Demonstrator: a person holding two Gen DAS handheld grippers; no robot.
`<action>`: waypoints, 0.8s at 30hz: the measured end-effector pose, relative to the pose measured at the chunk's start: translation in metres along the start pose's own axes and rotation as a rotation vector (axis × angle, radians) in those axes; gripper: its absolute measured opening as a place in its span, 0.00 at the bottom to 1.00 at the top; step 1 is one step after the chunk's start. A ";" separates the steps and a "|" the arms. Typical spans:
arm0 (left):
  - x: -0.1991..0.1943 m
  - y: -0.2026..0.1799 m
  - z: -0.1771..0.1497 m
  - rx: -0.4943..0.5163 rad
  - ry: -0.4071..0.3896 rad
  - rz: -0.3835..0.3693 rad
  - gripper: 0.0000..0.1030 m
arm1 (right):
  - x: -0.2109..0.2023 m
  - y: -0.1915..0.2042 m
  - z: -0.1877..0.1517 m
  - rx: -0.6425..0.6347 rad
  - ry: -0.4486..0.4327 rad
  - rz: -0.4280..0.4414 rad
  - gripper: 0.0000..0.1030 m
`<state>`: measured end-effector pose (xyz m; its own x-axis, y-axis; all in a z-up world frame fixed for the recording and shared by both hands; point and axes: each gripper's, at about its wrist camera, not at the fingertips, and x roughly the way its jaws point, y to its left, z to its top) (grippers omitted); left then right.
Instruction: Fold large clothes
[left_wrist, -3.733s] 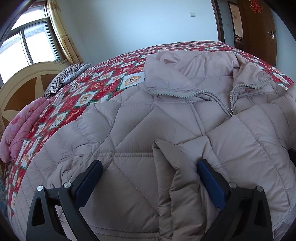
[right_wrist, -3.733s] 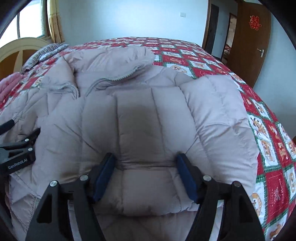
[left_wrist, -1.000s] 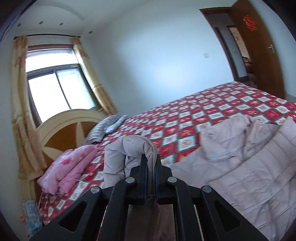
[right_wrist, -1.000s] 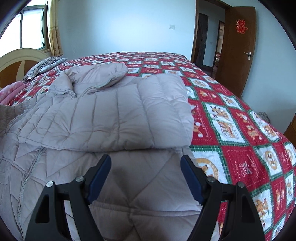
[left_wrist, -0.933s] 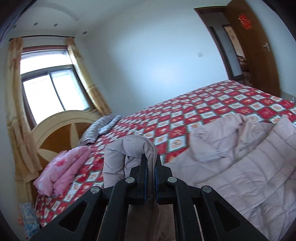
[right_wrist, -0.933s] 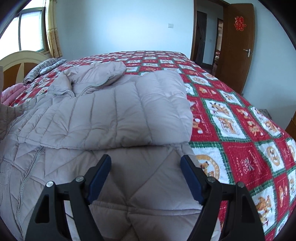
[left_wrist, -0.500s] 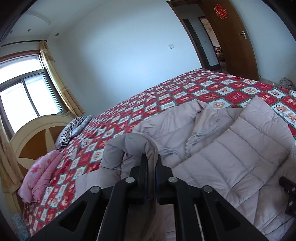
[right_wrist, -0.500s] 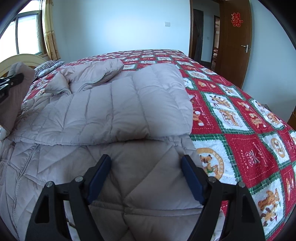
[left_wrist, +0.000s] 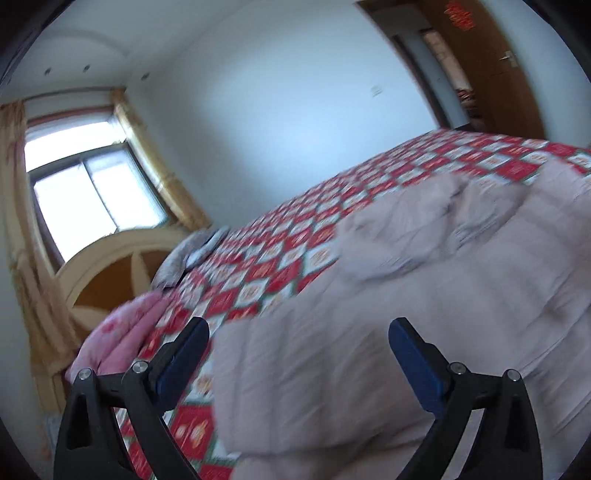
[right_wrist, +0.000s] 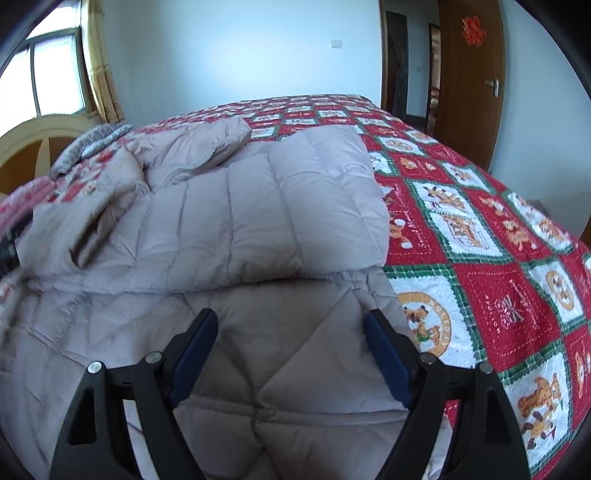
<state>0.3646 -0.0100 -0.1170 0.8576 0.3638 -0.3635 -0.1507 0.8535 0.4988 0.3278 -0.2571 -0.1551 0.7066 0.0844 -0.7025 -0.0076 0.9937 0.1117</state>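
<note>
A large pale pink quilted jacket (right_wrist: 266, 206) lies spread on the bed, its right sleeve folded across the chest and its hood (right_wrist: 199, 144) toward the far side. In the blurred left wrist view the jacket (left_wrist: 424, 295) fills the lower right. My left gripper (left_wrist: 298, 326) hovers over its near edge with jaws opening wide; fabric lies beneath them, but the pads (left_wrist: 410, 358) press on nothing. The left sleeve (right_wrist: 81, 218) rests loosely on the jacket's left side. My right gripper (right_wrist: 291, 317) stands open just above the jacket's lower front panel, gripping nothing.
A red, green and white patchwork bedspread (right_wrist: 461, 221) covers the bed. A pink folded blanket (left_wrist: 122, 332) and a striped pillow (right_wrist: 88, 144) lie by the curved headboard (left_wrist: 110, 273). A wooden door (right_wrist: 469, 74) stands open at the far right.
My left gripper was shut on the raised jacket sleeve; it has swung right and down, opened wide, and the sleeve has dropped onto the jacket. The right gripper has barely moved.
</note>
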 end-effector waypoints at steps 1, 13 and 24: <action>0.008 0.012 -0.010 -0.020 0.030 0.015 0.95 | -0.005 0.000 0.004 0.031 -0.002 0.039 0.82; 0.057 0.062 -0.051 -0.239 0.215 -0.022 0.95 | 0.055 0.104 0.056 0.077 0.157 0.460 0.64; 0.058 0.093 -0.055 -0.297 0.215 -0.023 0.95 | 0.020 0.078 0.052 -0.009 0.091 0.319 0.09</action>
<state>0.3735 0.1108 -0.1349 0.7443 0.3867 -0.5445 -0.2963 0.9219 0.2497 0.3783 -0.1820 -0.1235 0.6014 0.3969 -0.6934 -0.2243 0.9169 0.3302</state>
